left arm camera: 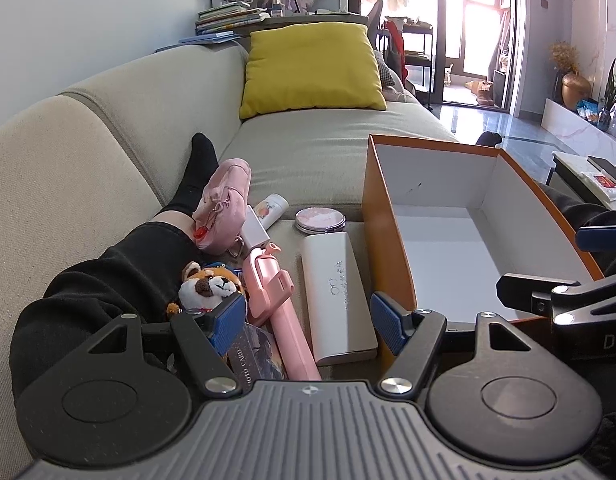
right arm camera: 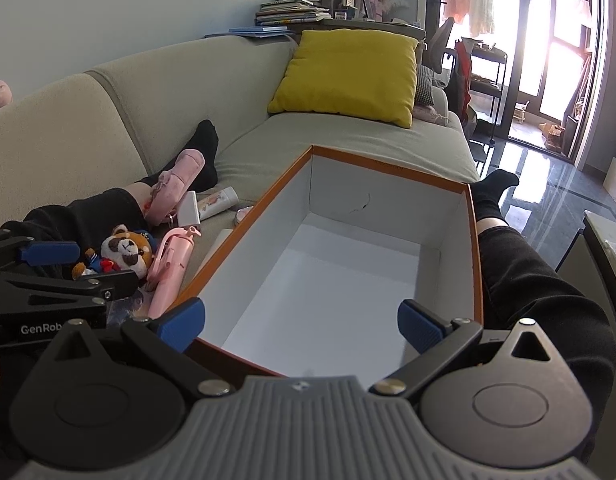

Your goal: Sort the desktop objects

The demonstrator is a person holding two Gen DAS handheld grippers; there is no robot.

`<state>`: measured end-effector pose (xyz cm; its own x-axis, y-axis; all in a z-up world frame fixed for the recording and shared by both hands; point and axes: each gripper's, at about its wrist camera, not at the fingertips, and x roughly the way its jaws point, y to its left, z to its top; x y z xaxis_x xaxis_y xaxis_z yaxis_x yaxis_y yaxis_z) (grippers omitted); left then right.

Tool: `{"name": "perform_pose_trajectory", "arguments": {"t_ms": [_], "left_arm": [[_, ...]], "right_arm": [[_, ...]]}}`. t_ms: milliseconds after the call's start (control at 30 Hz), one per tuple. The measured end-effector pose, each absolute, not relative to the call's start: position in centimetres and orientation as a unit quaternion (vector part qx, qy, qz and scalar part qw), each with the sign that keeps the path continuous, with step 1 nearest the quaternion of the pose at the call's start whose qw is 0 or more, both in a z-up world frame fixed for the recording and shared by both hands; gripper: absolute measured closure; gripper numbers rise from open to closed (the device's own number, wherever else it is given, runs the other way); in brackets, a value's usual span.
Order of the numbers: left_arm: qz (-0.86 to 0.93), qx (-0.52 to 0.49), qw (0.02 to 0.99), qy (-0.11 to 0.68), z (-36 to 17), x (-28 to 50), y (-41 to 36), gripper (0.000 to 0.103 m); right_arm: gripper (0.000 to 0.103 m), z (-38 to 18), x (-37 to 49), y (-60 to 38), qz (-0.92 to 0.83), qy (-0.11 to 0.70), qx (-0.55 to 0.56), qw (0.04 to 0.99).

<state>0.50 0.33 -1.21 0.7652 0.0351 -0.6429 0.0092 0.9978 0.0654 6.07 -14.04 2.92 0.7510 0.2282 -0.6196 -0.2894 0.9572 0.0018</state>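
- While both grippers hung apart from everything, the beige sofa (left arm camera: 316,152) carried all the things, with a yellow cushion (left arm camera: 312,66) at its back.
- The orange box (right arm camera: 235,236), white inside, sat between the person's legs.
- The left gripper (left arm camera: 308,320) had its jaws wide, holding nothing, above the white case (left arm camera: 338,296) and pink selfie stick (left arm camera: 277,296).
- The right gripper (right arm camera: 301,322) had its jaws wide over the box's near rim.
- Left of the box lay the pink pouch (left arm camera: 223,208), plush toy (left arm camera: 207,284), round compact (left arm camera: 320,220) and small tube (left arm camera: 271,208).
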Motion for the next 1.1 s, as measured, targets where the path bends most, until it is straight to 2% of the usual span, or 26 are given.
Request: {"name": "perform_pose_trajectory", "arguments": {"t_ms": [1100], "left_arm": [[0.006,0.030,0.933,0.359,-1.11,0.76,0.63,0.021]], "right_arm": [[0.001,2.76,6.49,-13.37,0.149,0.325,-0.057,0.932]]}}
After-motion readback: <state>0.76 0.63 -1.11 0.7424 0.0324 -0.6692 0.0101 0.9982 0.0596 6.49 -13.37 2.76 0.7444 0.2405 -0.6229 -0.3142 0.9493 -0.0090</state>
